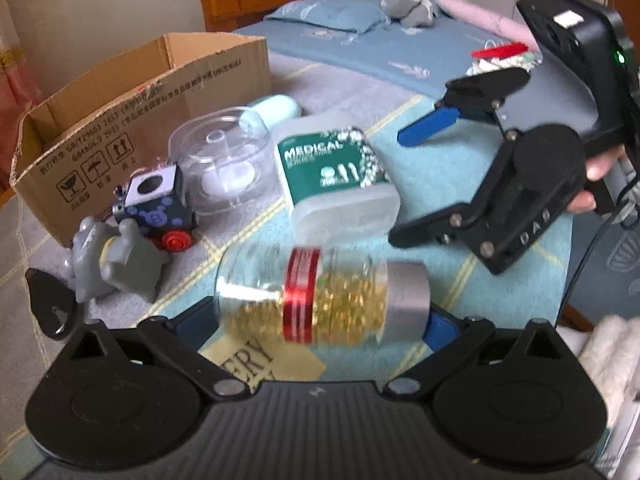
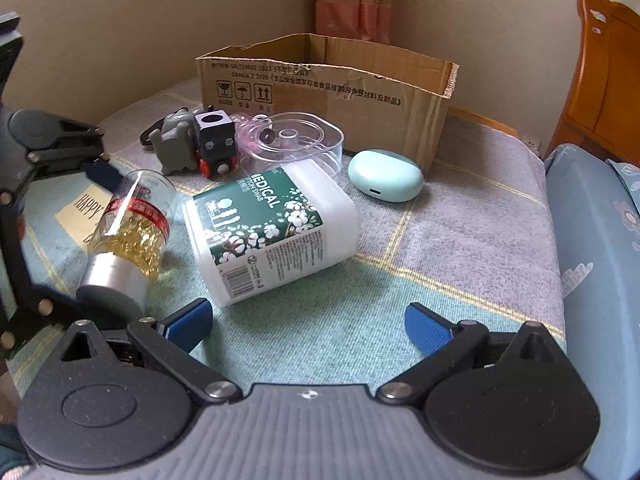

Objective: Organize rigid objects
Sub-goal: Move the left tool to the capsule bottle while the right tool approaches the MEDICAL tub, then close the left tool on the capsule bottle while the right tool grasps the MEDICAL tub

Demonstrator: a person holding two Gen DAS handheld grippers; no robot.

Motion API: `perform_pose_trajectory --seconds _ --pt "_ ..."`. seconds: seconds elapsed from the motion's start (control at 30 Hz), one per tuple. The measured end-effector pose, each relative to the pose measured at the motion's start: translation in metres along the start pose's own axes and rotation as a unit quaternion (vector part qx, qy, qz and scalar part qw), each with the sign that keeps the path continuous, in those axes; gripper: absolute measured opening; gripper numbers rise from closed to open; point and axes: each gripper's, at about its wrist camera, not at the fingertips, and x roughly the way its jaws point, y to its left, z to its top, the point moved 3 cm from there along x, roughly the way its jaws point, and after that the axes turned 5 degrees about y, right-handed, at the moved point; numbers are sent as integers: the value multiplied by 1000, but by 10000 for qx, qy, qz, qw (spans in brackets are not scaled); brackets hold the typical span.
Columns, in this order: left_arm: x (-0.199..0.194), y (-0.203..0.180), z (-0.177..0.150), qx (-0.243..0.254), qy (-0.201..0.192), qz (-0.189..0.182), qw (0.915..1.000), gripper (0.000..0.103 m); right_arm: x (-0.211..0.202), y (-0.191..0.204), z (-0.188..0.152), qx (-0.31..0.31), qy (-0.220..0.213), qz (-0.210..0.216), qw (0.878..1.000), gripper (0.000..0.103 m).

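My left gripper (image 1: pixel 320 320) is shut on a clear bottle of yellow capsules (image 1: pixel 320 300) with a red band and silver cap, held sideways between the blue pads; it also shows in the right wrist view (image 2: pixel 128 232). My right gripper (image 2: pixel 308 320) is open and empty above the bedspread, and shows in the left wrist view (image 1: pixel 404 184). Before it lies a white box of medical cotton swabs (image 2: pixel 272 232) with a green label, also in the left wrist view (image 1: pixel 336 176). Behind are a clear plastic container (image 2: pixel 300 140), a toy train (image 2: pixel 216 144), a grey figurine (image 2: pixel 176 148) and a mint case (image 2: pixel 384 176).
An open cardboard box (image 2: pixel 328 80) stands at the back by the wall, also in the left wrist view (image 1: pixel 132 100). A wooden headboard (image 2: pixel 608 80) and blue pillow (image 1: pixel 332 12) lie to one side. The bedspread (image 2: pixel 460 240) carries everything.
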Motion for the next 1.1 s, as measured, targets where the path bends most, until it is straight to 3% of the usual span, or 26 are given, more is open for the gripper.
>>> perform_pose_trajectory --seconds 0.2,0.37,0.83,1.1 --pt "1 -3 2 -49 -106 35 9999 97 0 -2 0 -160 0 126 9998 103" --pt "-3 5 -5 -398 -133 -5 9991 97 4 -1 6 -360 31 265 9990 103" --pt "-16 23 -25 -785 -89 367 9962 97 36 24 53 -1367 275 637 9882 103" --pt "-15 23 -24 -801 -57 399 9960 97 31 33 58 -1674 303 540 9839 90"
